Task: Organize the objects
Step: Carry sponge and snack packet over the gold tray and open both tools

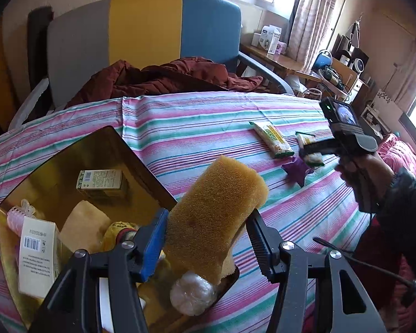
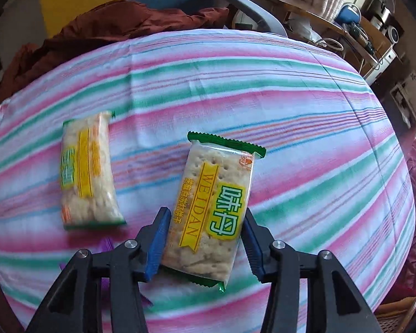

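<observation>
Yellow sponge [image 1: 216, 216] sits clamped in the left gripper [image 1: 208, 238] over the gold tin [image 1: 69, 149]; the right gripper [image 2: 206, 238] pinches a cracker pack [image 2: 210, 211] on the striped cloth [image 2: 291, 138].

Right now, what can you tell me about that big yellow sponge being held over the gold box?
The sponge is a thick, oblong block of coarse, porous foam, mustard yellow with a small darker stain on its face. It stands tilted, upper end leaning right, squeezed between the fingers of the left gripper near its lower half. It hangs over the near corner of the open gold tin. Its lower end sits just above a white wrapped ball; whether they touch is unclear.
</observation>
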`<state>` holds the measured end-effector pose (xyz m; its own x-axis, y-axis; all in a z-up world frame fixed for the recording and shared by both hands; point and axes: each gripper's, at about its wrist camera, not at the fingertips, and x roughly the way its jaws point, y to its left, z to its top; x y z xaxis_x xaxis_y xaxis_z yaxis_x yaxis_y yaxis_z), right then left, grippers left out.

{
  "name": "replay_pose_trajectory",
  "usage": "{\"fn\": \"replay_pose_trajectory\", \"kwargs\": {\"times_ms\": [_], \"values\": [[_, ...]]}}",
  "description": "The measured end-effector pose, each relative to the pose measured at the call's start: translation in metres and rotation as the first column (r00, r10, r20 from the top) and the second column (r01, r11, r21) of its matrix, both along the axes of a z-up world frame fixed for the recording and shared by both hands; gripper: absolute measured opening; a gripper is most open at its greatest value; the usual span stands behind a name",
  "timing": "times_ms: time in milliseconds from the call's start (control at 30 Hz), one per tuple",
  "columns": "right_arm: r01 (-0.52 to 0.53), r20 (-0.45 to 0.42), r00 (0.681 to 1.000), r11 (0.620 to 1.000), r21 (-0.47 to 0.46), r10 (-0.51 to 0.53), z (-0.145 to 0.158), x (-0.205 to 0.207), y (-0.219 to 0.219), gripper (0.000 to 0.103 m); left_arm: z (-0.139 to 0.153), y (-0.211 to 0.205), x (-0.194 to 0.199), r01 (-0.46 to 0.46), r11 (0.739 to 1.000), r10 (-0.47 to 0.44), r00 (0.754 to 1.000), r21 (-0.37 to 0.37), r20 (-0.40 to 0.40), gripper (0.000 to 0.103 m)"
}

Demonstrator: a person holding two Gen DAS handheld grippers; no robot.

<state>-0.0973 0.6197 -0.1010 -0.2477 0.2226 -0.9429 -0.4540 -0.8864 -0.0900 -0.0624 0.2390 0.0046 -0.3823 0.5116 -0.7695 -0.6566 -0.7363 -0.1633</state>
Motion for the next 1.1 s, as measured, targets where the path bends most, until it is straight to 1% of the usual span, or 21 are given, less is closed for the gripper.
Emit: {"fn": "replay_pose_trajectory", "kwargs": {"times_ms": [67,133,200,267,333,433,533,633,733,867,933,1000,1100], "values": [[0.006,-0.003,1.0,1.0,0.003,-0.006,0.0,0.006,0.001,0.05,0.002,-0.002,0.004,-0.008,1.0,0.008,1.0,0.001,-0.018,0.058],[0.023,-0.014,1.0,1.0,0.002,-0.023,-0.002,0.001,-0.002,0.05,0.006,-0.005,0.008,-0.017,1.0,0.017,0.999,0.006,-0.034,0.058],[0.027,-0.048,0.998,1.0,0.013,-0.026,0.007,0.007,0.0,0.05,0.01,-0.009,0.014,-0.028,1.0,0.029,0.998,0.008,-0.06,0.058],[0.014,-0.103,0.995,1.0,0.021,-0.012,0.022,0.01,-0.007,0.05,0.013,-0.015,0.02,-0.041,0.999,0.041,0.996,0.007,-0.084,0.058],[-0.014,-0.141,0.99,0.999,0.038,0.019,0.035,0.013,-0.016,0.05,0.013,-0.024,0.024,-0.057,0.998,0.057,0.994,0.009,-0.088,0.058],[-0.089,-0.197,0.975,0.994,0.063,0.1,0.057,0.02,-0.041,0.05,0.014,-0.039,0.027,-0.086,0.996,0.087,0.992,0.018,-0.086,0.058],[-0.168,-0.26,0.949,0.984,0.058,0.178,0.078,0.025,-0.076,0.05,0.011,-0.062,0.025,-0.136,0.99,0.138,0.988,0.031,-0.067,0.058],[-0.271,-0.313,0.911,0.962,0.036,0.269,0.094,0.034,-0.119,0.05,0.007,-0.092,0.024,-0.202,0.979,0.203,0.978,0.036,-0.045,0.058],[-0.364,-0.346,0.873,0.931,0.009,0.344,0.097,0.037,-0.163,0.05,0.001,-0.123,0.027,-0.266,0.963,0.268,0.963,0.043,-0.022,0.058],[-0.503,-0.368,0.807,0.864,-0.017,0.463,0.104,0.048,-0.244,0.05,-0.007,-0.156,0.029,-0.336,0.941,0.336,0.942,0.046,0.003,0.058],[-0.564,-0.376,0.772,0.825,-0.032,0.512,0.101,0.044,-0.275,0.05,-0.009,-0.167,0.03,-0.361,0.931,0.361,0.933,0.056,0.016,0.058],[-0.611,-0.376,0.742,0.791,-0.036,0.555,0.101,0.038,-0.301,0.05,-0.009,-0.173,0.03,-0.368,0.928,0.368,0.93,0.065,0.02,0.058],[-0.669,-0.367,0.698,0.743,-0.026,0.615,0.099,0.025,-0.329,0.05,-0.009,-0.177,0.028,-0.367,0.926,0.365,0.93,0.09,0.039,0.058]]}}
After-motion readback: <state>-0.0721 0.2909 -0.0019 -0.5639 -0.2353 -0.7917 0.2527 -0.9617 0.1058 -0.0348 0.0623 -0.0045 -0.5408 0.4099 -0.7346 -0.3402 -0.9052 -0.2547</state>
